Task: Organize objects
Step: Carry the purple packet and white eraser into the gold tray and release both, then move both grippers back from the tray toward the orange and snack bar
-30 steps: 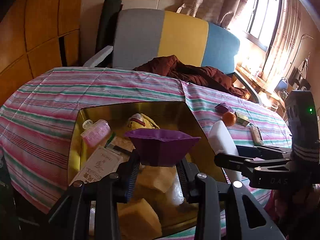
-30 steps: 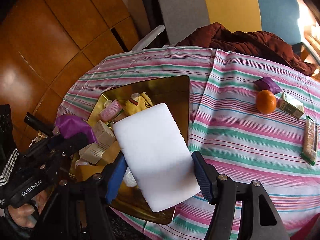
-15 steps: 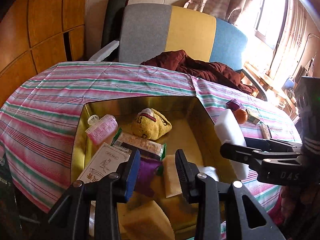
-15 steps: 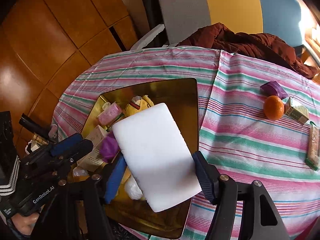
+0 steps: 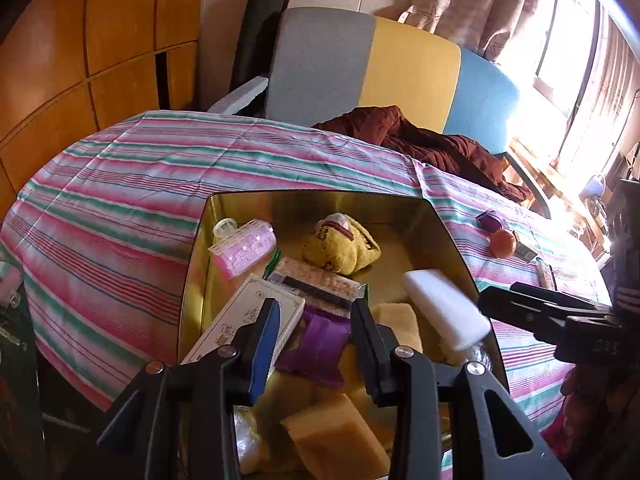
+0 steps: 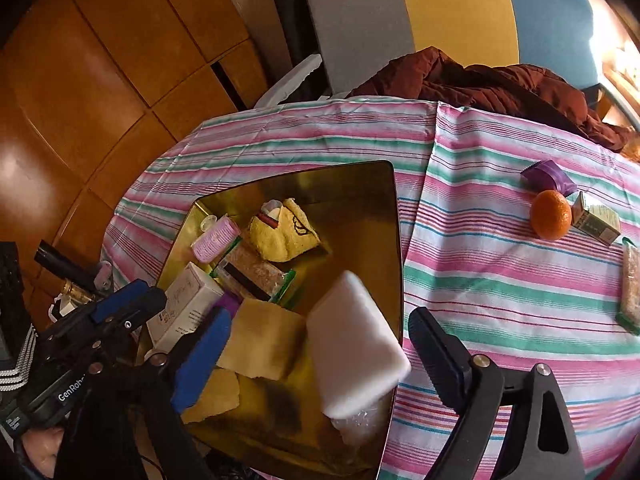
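One orange, two purple packets.

A: What do the tools look like?
B: The left gripper is black plastic with silver screws at the joints and blue pads; its body reads "GenRobot" beside white stripes.
A: And the other one?
B: The right gripper is the same build, with ribbed blue pads and lettering ending "DAS".
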